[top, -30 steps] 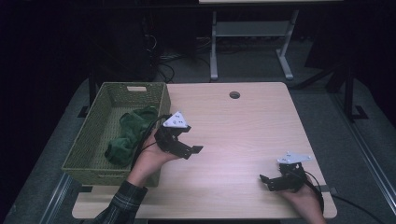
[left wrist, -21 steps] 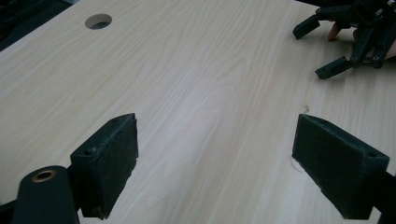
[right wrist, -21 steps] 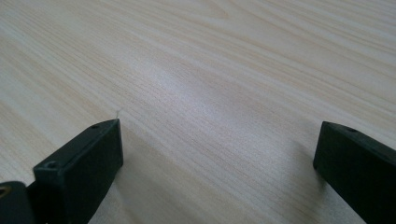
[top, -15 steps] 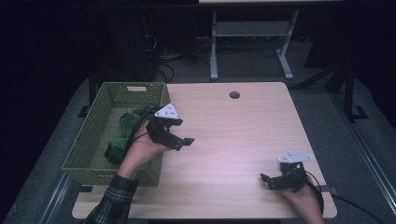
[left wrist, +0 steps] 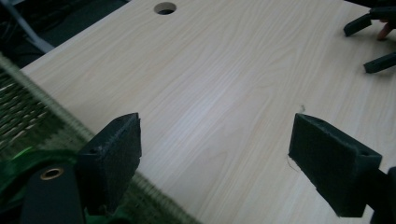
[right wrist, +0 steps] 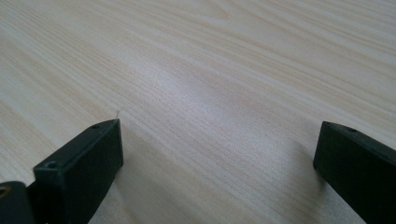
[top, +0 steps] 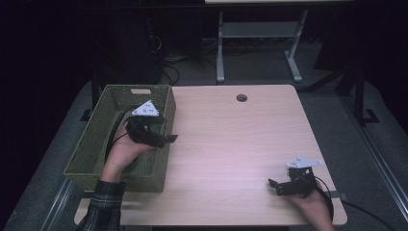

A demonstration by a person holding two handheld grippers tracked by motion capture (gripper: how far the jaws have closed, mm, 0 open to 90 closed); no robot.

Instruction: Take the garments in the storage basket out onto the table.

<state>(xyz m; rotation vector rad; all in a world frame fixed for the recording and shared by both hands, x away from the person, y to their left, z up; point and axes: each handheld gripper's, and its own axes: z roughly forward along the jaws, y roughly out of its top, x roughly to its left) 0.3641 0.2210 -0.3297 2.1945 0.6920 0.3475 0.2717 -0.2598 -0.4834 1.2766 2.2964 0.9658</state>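
At the left of the frame, a green woven basket is seen on the counter; green cloth lies inside. The left hand-held gripper is held spread above its right rim. The cloth is judged soft and light, best pinched at a raised fold. At the lower right, the right hand-held gripper is rested spread, holding nothing.

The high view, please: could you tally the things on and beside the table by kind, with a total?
Grippers: 2, left gripper and right gripper
Woven green baskets: 1, green basket
Green cloths: 1, green cloth in the basket
Wooden tables: 1, table
Total: 5
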